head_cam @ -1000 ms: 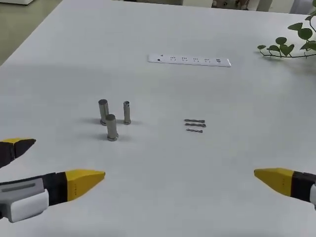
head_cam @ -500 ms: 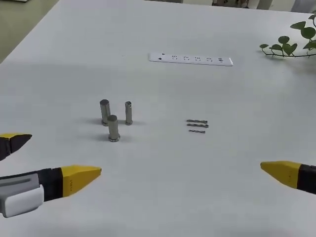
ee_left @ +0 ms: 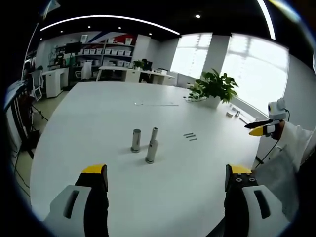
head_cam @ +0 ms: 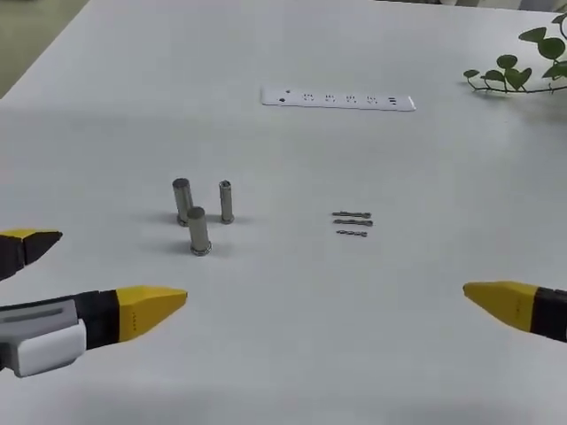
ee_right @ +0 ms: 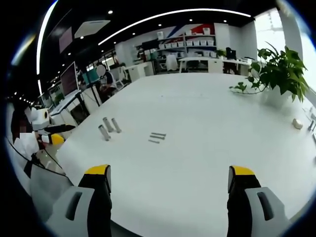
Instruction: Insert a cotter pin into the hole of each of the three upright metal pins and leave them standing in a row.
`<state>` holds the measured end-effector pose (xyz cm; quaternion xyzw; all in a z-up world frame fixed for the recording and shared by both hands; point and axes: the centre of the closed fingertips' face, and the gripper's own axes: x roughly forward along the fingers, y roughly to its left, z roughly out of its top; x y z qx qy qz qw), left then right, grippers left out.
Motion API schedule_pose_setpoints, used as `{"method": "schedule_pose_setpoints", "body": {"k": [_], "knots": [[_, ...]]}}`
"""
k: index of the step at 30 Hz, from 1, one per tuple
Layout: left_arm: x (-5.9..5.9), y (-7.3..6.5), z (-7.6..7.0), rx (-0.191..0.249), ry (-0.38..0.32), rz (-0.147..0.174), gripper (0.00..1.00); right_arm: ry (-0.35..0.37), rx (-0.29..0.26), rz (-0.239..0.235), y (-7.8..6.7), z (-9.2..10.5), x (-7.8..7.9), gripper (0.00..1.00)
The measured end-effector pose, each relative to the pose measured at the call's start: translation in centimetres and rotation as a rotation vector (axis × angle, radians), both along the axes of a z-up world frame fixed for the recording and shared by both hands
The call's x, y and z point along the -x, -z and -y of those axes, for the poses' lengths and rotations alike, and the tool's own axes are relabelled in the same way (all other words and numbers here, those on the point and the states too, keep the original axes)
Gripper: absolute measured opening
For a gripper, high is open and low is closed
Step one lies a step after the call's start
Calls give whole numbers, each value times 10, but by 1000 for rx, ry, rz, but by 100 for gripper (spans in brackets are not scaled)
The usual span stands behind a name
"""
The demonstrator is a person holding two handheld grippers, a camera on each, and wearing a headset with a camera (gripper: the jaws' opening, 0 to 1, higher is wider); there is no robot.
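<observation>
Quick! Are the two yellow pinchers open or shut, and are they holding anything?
Left gripper: open, holding nothing.
Right gripper: open, holding nothing.

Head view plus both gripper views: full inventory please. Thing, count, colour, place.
metal pins: 3, grey, upright in a tight cluster, left of the table's centre
cotter pins: 3, grey, lying side by side, right of the metal pins
power strip: 1, white, far side of the table
plant: 1, green leaves, far right corner
table: 1, white, under everything
left gripper: 1, yellow-tipped, open, near left
right gripper: 1, yellow-tipped, open, near right
</observation>
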<state>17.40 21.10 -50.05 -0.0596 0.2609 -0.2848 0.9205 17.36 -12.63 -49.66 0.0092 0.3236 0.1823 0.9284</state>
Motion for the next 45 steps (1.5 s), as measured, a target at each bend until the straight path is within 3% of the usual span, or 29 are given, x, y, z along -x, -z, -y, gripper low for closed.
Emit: {"method": "schedule_pose_setpoints", "body": {"k": [12,24,28,33,45], "knots": [[-14,5,13,-3,36,-8,95,2,0,-16,3,0,3,96],[-34,4,23,8,69,15,91,8,1,-15,1,1,2,96],[-42,3,24,-1,79,37,87,6,7,-19,1,0,2,96],[-46,8,29,-16,109,26,83,9,12,-32,6,1,3,96],[-60,12,36,-38,145,41,77,-5,15,-48,14,-5,3,95]]}}
